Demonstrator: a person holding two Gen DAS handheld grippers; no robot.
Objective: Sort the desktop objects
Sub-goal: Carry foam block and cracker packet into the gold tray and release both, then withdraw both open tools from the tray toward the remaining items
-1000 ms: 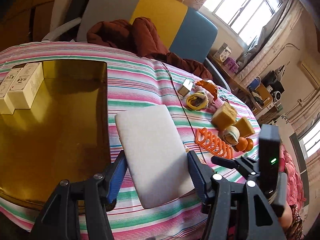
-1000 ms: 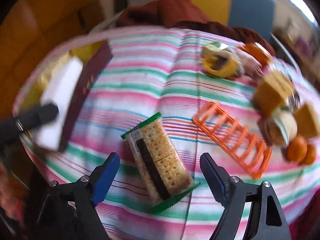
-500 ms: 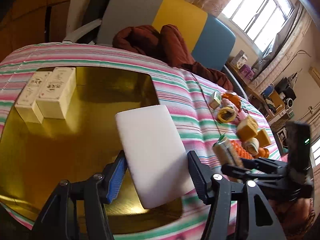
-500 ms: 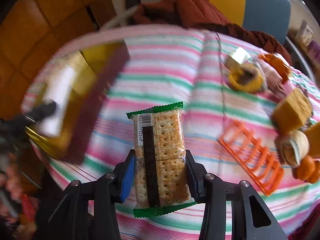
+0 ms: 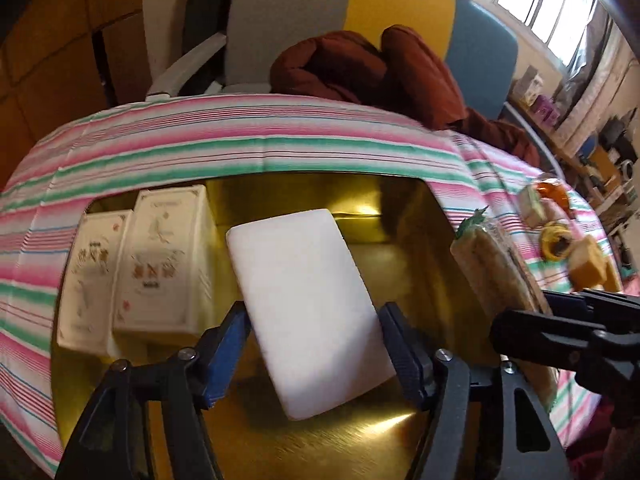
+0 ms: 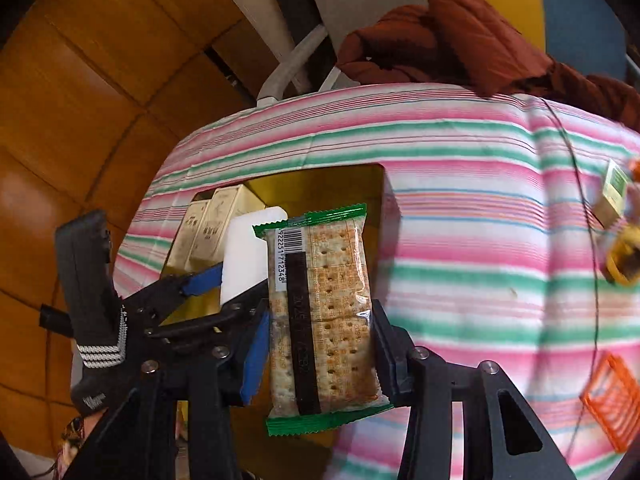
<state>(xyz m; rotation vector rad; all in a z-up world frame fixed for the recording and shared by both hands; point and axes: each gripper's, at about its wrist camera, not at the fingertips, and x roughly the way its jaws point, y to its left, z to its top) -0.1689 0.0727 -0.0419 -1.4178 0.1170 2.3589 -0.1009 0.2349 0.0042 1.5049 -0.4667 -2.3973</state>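
Note:
My left gripper (image 5: 316, 344) is shut on a white rectangular block (image 5: 308, 304) and holds it over the gold tray (image 5: 400, 216). Two cream boxes (image 5: 160, 264) lie in the tray at its left. My right gripper (image 6: 318, 350) is shut on a green-edged cracker packet (image 6: 324, 320) and holds it up above the tray's near right edge (image 6: 344, 184). The packet also shows in the left wrist view (image 5: 496, 272), right of the white block. The left gripper with the block shows in the right wrist view (image 6: 248, 264), just left of the packet.
The tray sits on a pink and green striped tablecloth (image 6: 480, 240). An orange rack (image 6: 612, 400), a yellow tape roll (image 5: 556, 240), sponge blocks (image 5: 588, 268) and a small box (image 6: 612, 192) lie at the right. A chair with a brown garment (image 5: 372, 64) stands behind the table.
My right gripper closed on the cracker packet, lifted it and carried it left to the tray. My left gripper carried the white block left, from over the cloth to over the tray.

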